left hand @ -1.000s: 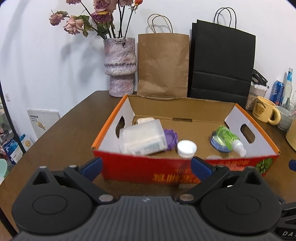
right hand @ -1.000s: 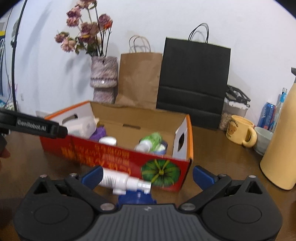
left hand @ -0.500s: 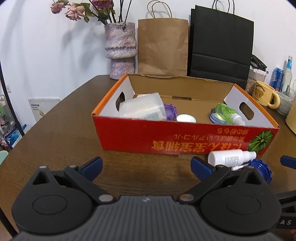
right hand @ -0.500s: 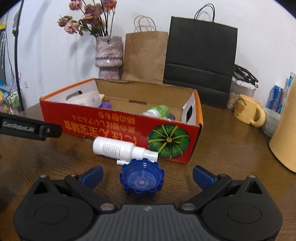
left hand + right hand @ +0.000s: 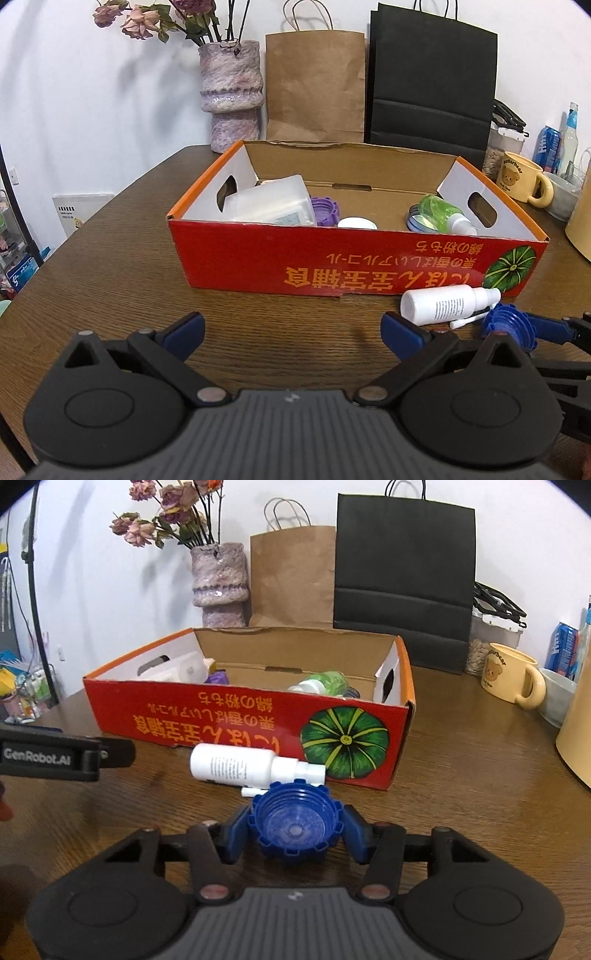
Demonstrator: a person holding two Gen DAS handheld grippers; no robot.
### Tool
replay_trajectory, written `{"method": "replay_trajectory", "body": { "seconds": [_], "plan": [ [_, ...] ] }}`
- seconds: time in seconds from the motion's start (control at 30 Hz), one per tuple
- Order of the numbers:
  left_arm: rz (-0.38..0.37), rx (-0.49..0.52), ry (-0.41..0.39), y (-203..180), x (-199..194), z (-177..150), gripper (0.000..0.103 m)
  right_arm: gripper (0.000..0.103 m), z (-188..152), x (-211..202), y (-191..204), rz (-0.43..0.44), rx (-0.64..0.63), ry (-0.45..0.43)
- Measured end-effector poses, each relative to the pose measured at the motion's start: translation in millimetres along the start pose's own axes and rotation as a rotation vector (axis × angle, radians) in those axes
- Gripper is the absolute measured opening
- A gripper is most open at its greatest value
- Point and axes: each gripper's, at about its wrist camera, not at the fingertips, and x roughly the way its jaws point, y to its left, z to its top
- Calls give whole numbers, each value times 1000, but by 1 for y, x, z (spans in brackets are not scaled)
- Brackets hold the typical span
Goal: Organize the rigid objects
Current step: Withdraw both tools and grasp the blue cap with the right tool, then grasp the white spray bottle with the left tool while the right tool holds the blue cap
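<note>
Two items lie near the box: bottle and cap. Our right gripper has just clenched on the cap, so boxing it comes next; our left gripper hangs released.

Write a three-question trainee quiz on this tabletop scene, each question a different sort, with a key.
1. True or false: the right gripper is shut on the blue ridged cap.
2. Multiple choice: the white spray bottle lies (A) inside the red cardboard box, (B) on the table in front of the box, (C) between the left gripper's fingers.
3. Fill in: the left gripper is ____ and holds nothing.

Key
1. True; both blue pads press the cap's sides.
2. B; it lies on its side on the wooden table, outside the box's front wall.
3. Open.
</note>
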Motion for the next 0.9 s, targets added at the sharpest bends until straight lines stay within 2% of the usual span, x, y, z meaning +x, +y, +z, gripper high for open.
{"method": "replay_trajectory", "body": {
  "seconds": [0.33, 0.9],
  "plan": [
    [-8, 9, 6, -14, 2, 0, 103, 52, 1, -11, -3, 4, -8, -67],
    [-45, 68, 22, -69, 11, 2, 103, 52, -1, -24, -48, -23, 30, -134]
  ]
}}
